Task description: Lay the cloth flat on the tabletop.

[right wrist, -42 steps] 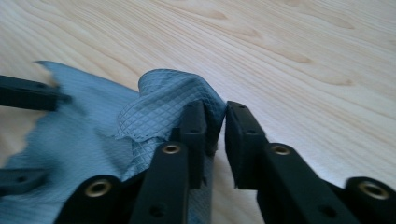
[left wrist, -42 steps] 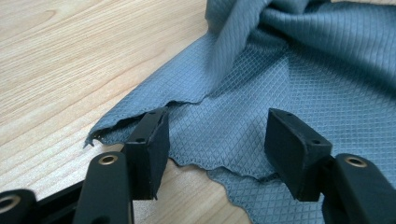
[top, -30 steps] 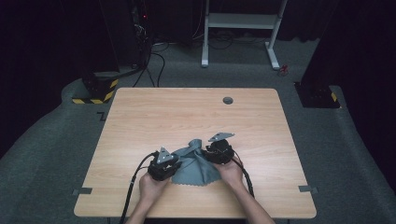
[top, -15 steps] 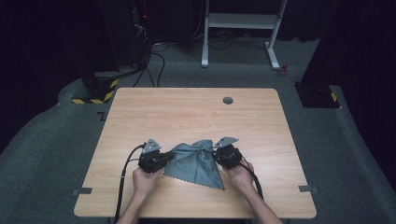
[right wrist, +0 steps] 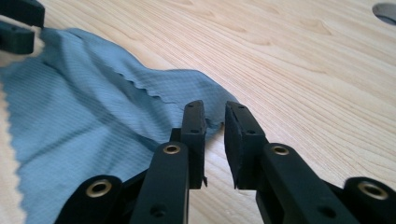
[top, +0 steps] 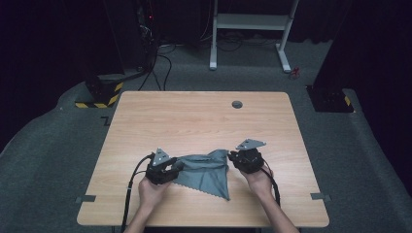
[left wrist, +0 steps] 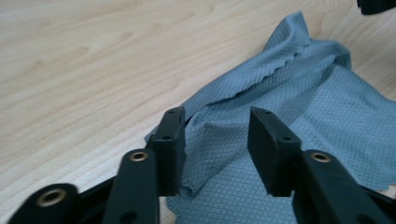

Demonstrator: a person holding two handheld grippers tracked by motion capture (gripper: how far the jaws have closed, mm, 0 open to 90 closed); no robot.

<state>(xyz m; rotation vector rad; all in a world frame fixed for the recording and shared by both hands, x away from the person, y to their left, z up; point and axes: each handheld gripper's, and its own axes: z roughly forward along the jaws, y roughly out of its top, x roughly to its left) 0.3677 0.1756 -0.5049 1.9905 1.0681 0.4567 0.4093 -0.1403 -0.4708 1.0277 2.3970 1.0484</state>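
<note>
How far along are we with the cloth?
Done: the cloth lies partly spread on the table. In hand: both jaws have just been opening; the left hand-held gripper straddles a corner unpinched, the right hand-held gripper stands beside another. Left: creases along the far edge.

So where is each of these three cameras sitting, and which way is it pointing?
High view: above the person's side, looking forward and down on the table; forearms, both hands show.
Left gripper view: rides the left gripper, looking along its jaws at the grey cloth.
Right gripper view: rides the right gripper, facing the cloth's corner.
All share the cloth.
</note>
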